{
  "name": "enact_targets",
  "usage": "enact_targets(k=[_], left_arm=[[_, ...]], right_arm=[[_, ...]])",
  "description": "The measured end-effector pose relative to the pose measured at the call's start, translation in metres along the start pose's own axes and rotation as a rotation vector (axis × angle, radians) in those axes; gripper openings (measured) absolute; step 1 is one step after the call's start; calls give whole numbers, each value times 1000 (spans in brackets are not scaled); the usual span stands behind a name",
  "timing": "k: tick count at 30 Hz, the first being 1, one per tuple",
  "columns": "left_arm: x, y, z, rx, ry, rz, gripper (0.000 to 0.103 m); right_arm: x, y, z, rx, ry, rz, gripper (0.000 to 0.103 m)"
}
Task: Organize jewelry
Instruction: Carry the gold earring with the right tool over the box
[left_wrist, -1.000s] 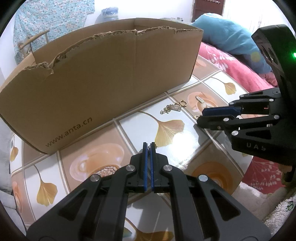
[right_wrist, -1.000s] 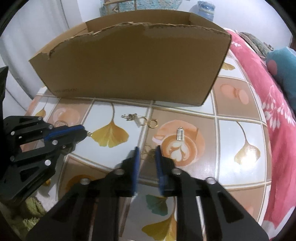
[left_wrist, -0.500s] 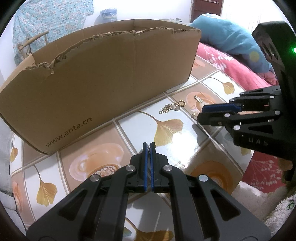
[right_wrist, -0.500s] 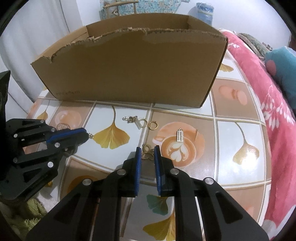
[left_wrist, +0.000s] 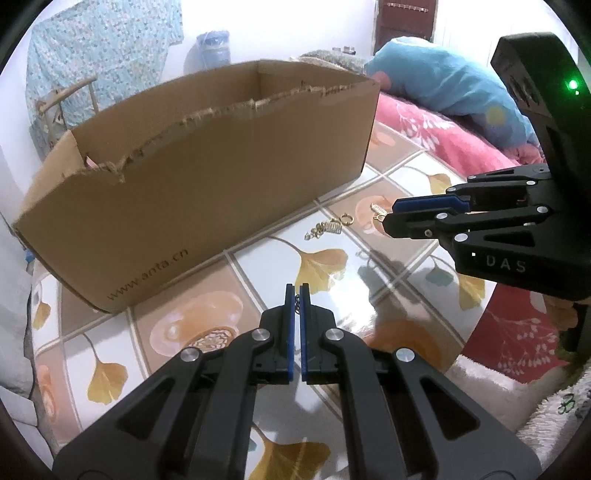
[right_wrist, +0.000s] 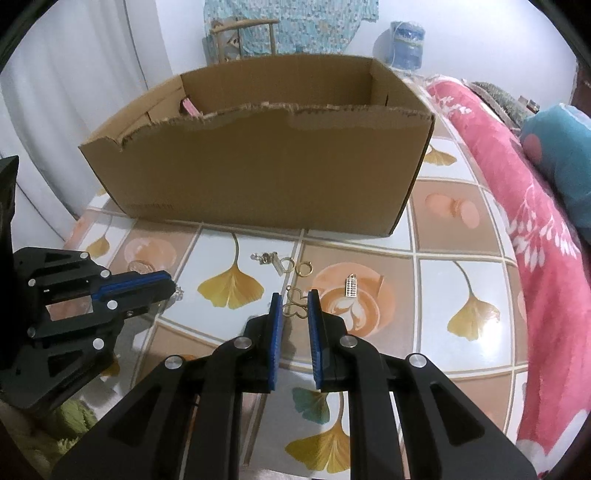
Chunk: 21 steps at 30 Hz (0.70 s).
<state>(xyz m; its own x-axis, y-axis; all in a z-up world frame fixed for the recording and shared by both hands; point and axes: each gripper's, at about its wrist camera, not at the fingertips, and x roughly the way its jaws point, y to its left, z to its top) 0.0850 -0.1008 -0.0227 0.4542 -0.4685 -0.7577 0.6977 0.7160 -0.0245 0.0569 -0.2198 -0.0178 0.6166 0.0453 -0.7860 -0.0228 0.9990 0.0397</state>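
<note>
In the right wrist view my right gripper (right_wrist: 294, 306) is shut on a gold looped earring (right_wrist: 295, 304), held a little above the tiled table (right_wrist: 461, 280). My left gripper (left_wrist: 296, 295) is shut on a small silver chain piece (left_wrist: 296, 301); its end dangles from the tip (right_wrist: 179, 293). Loose on the table lie a silver charm cluster (right_wrist: 271, 258), a gold ring (right_wrist: 304, 268) and a rectangular silver pendant (right_wrist: 351, 286). Behind them stands an open cardboard box (right_wrist: 258, 166). The right gripper (left_wrist: 389, 218) hangs right of the cluster (left_wrist: 325, 229).
Something pink (right_wrist: 190, 107) lies inside the box at its left end. A red floral blanket (right_wrist: 535, 229) and a blue pillow (left_wrist: 454, 85) border the table's right side. A chair (right_wrist: 240, 33) and a water bottle (right_wrist: 406, 40) stand behind the box.
My right gripper has risen with the gold earring between its pads, so the inside of the box shows now. The left gripper has hardly moved and keeps its hold.
</note>
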Motion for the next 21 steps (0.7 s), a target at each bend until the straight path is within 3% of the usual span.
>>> enact_targets(k=[7, 16, 21], left_arm=[[-34, -1, 19, 2, -78, 11, 2], [-92, 20, 87, 69, -310, 87, 2], [-83, 55, 126, 48, -287, 98, 2]], right_arm=[[-26, 7, 14, -24, -82, 31, 14], [-70, 21, 80, -125, -332, 152, 14], [-60, 14, 127, -155, -328, 257, 14]])
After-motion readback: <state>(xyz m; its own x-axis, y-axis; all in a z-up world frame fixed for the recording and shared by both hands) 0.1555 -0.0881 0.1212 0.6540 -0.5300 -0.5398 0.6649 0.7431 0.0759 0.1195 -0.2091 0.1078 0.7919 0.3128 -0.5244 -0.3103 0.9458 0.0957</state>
